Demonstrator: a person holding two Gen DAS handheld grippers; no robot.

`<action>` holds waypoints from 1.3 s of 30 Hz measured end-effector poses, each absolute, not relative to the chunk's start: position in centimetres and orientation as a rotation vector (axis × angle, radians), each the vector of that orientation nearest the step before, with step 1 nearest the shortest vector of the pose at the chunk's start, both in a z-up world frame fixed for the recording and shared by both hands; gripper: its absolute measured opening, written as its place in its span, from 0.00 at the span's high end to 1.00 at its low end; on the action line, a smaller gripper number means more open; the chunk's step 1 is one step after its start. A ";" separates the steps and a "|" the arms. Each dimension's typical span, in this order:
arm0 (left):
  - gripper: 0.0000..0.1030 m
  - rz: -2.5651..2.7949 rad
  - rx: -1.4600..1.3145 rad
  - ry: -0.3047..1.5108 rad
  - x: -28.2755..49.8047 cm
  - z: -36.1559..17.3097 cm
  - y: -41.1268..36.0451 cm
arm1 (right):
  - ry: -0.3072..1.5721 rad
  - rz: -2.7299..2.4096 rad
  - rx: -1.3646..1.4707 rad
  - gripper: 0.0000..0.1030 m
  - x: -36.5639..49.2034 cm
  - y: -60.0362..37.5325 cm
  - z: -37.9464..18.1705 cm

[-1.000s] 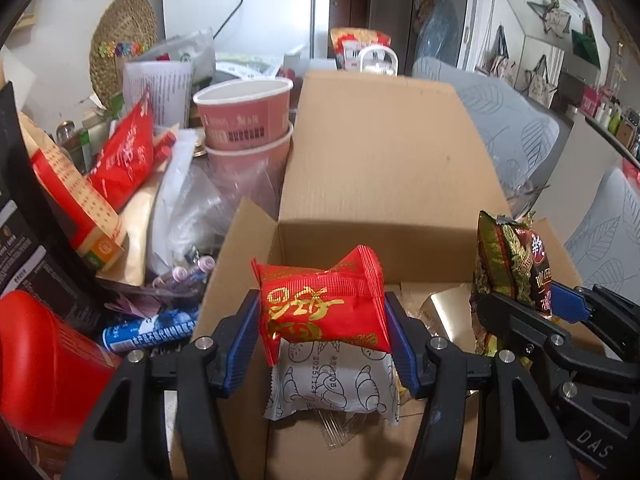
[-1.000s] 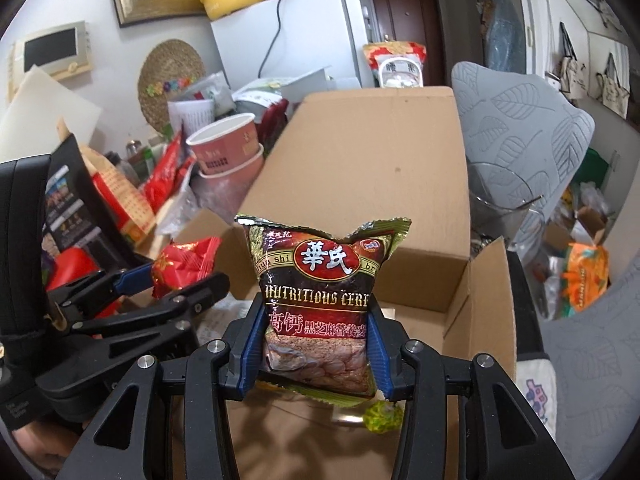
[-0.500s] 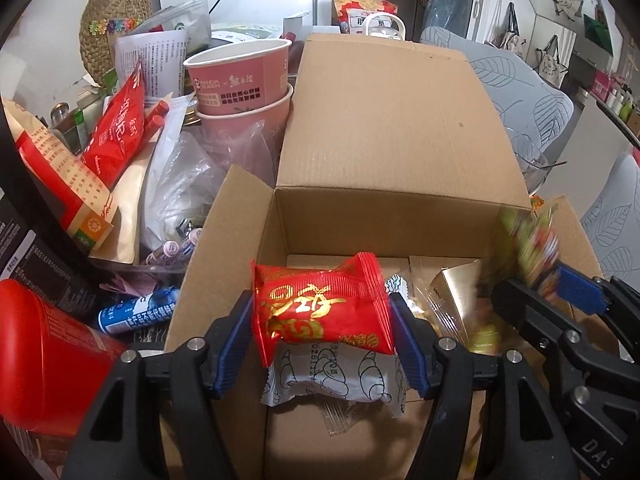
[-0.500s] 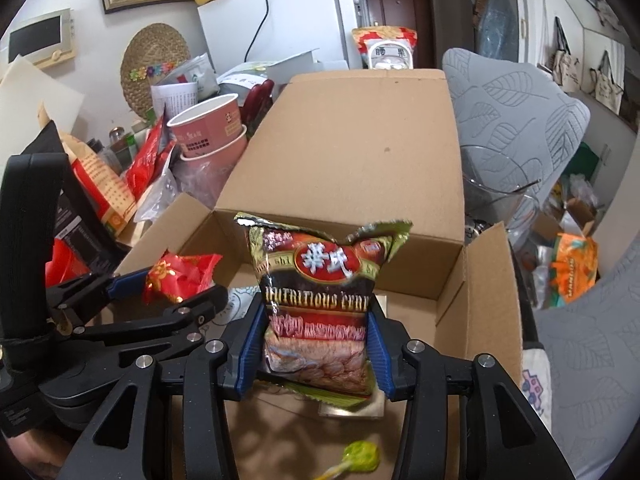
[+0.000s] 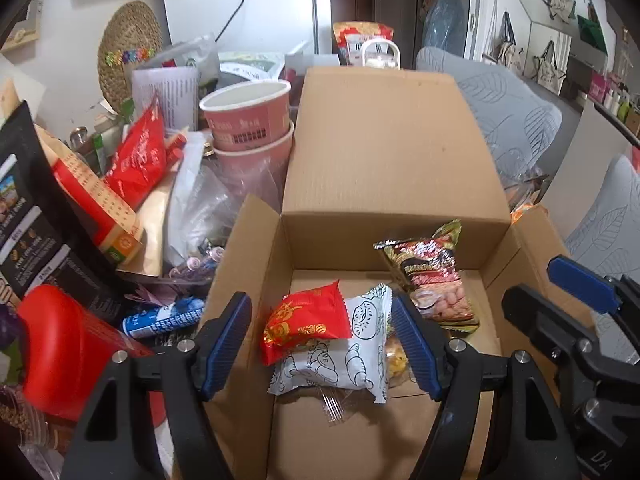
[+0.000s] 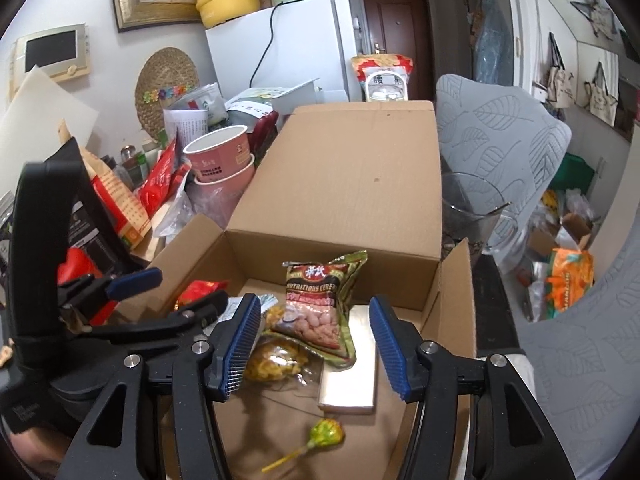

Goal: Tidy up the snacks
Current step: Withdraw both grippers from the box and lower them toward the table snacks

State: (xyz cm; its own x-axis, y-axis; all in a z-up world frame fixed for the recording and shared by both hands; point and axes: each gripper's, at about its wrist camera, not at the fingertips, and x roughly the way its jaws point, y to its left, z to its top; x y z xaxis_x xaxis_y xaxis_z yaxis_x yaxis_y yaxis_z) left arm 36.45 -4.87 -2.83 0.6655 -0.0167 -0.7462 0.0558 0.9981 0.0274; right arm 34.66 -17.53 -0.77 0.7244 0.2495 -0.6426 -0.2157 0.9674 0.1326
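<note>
Fingers (image 5: 224, 336) of both grippers opening, clear of snacks
Red packet (image 5: 306, 326) and cereal bag (image 6: 320, 304) lie, seemingly loose, in the cardboard box (image 5: 384, 168)

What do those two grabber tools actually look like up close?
Both match. The left gripper and the right gripper have chunky matte-black plastic frames with triangular cut-outs and silver round bolt heads at the joints. Each has two fingers faced with ribbed bright-blue pads. White letters, partly cut off, mark the right gripper's black body in the left camera view. No cables or sleeves show.
</note>
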 end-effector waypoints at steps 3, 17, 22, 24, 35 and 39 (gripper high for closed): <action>0.30 -0.030 0.056 0.809 35.7 -1.6 -4.7 | 0.695 0.264 0.045 0.45 33.8 -17.4 0.2; 0.30 -0.017 0.043 0.648 29.1 6.0 -3.7 | 0.572 0.295 0.026 0.45 27.7 -16.7 6.1; 0.30 -0.031 0.034 0.596 26.4 8.4 -3.5 | 0.514 0.302 0.009 0.45 24.9 -16.7 8.5; 0.30 -0.041 0.025 0.573 25.2 9.2 -3.3 | 0.490 0.302 0.002 0.45 23.6 -16.7 9.3; 0.30 -0.058 0.024 0.480 18.3 12.0 -3.0 | 0.399 0.305 -0.009 0.41 16.5 -16.8 12.2; 0.30 -0.075 0.018 0.471 15.7 12.3 -2.9 | 0.369 0.308 -0.009 0.38 14.0 -17.1 12.7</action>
